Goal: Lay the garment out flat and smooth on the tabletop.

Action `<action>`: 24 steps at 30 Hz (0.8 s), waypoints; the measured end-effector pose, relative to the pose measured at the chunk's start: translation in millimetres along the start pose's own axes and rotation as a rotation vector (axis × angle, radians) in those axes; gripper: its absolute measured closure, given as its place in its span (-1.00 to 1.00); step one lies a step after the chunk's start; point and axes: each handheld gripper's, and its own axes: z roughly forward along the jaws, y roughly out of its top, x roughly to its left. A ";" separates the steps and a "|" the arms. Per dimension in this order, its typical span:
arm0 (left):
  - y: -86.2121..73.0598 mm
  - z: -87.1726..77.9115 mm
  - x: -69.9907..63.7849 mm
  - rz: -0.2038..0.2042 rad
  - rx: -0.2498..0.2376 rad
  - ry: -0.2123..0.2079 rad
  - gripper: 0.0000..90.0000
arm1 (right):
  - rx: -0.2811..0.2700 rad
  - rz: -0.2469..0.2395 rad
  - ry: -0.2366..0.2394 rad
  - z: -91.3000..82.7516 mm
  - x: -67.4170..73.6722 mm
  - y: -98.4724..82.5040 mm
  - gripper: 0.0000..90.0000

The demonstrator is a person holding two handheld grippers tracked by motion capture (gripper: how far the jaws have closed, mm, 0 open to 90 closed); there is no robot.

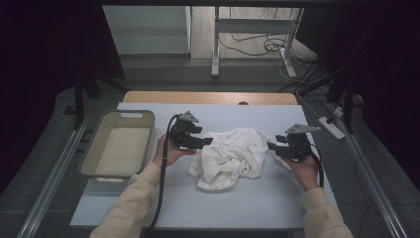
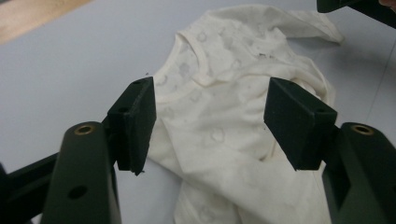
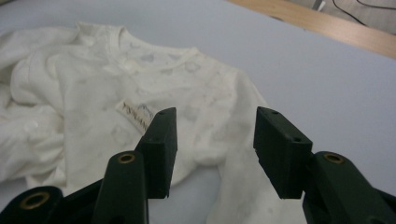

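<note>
A crumpled white garment (image 1: 229, 157) with a faint printed pattern lies in the middle of the pale table cover. My left gripper (image 1: 207, 141) is at its left edge, jaws open and pointing right at the cloth. The left gripper view has the garment (image 2: 219, 116) lying beyond the gap between the open jaws (image 2: 210, 122), with nothing held. My right gripper (image 1: 271, 147) is at the garment's right edge, jaws open and pointing left. In the right gripper view the garment (image 3: 102, 93) with its neck label (image 3: 134, 115) lies past the open jaws (image 3: 214, 151), unheld.
A grey plastic bin (image 1: 119, 144) stands on the table at the left, beside the left hand. The table's wooden far edge (image 1: 208, 97) lies behind the pale cover (image 1: 247, 198). Desk legs and cables sit on the floor beyond.
</note>
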 end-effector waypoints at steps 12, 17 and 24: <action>-11.1 8.1 -3.0 -0.019 0.013 -0.021 -0.26 | 0.030 0.002 0.042 5.1 2.8 -13.2 0.03; -13.0 6.3 -1.7 -0.023 0.020 -0.028 -0.27 | 0.044 -0.006 0.038 6.1 3.0 -14.8 0.02; -21.3 5.9 -5.7 -0.007 0.053 -0.029 -0.28 | 0.041 -0.006 0.055 7.5 3.6 -15.1 0.00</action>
